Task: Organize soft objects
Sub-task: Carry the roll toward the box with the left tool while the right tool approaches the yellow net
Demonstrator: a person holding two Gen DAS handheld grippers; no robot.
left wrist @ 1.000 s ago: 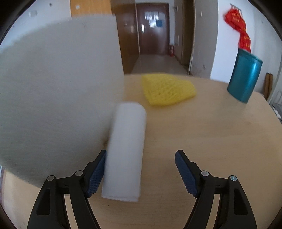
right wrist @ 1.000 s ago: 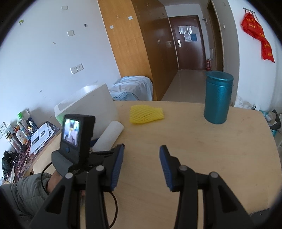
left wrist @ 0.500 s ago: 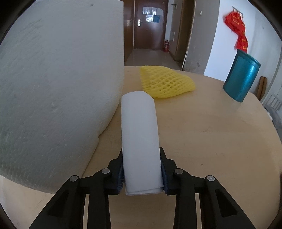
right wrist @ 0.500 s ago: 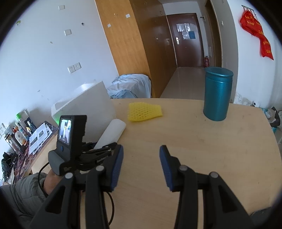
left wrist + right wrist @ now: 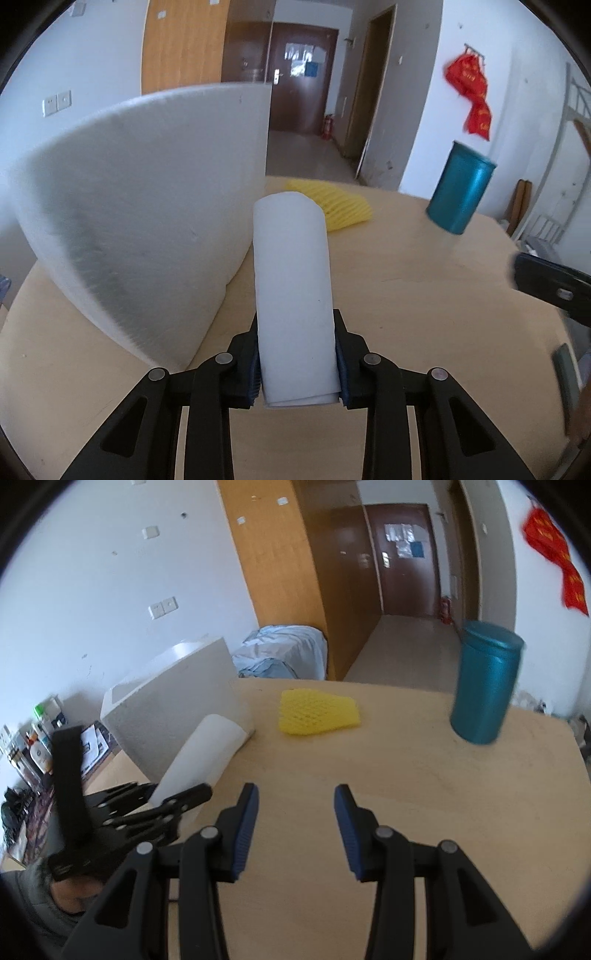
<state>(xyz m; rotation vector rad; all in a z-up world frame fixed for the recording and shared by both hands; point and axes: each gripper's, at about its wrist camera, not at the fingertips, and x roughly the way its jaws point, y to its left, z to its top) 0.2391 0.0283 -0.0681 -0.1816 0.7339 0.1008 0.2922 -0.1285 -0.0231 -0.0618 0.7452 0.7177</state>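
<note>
My left gripper (image 5: pixel 297 363) is shut on a white rolled foam sheet (image 5: pixel 293 280), gripping its near end; the roll sticks forward and tilts up off the table. The right wrist view shows that same white roll (image 5: pixel 205 753) held in the left gripper (image 5: pixel 177 801) beside the white foam box (image 5: pixel 173 698). A yellow foam net (image 5: pixel 318 712) lies flat on the table beyond the roll, partly hidden behind it as the yellow net (image 5: pixel 345 210) in the left wrist view. My right gripper (image 5: pixel 295 812) hovers open over bare table with nothing between its fingers.
A large white foam box (image 5: pixel 140 206) stands at the table's left side, close to the roll. A teal cylindrical canister (image 5: pixel 485 690) stands at the far right of the wooden table (image 5: pixel 406 775). A person's sleeve and hand show at lower left. A doorway lies beyond the table.
The left gripper closed on the white roll and lifted its near end off the table, backing away from the foam box. The right gripper drifted slightly and stayed open.
</note>
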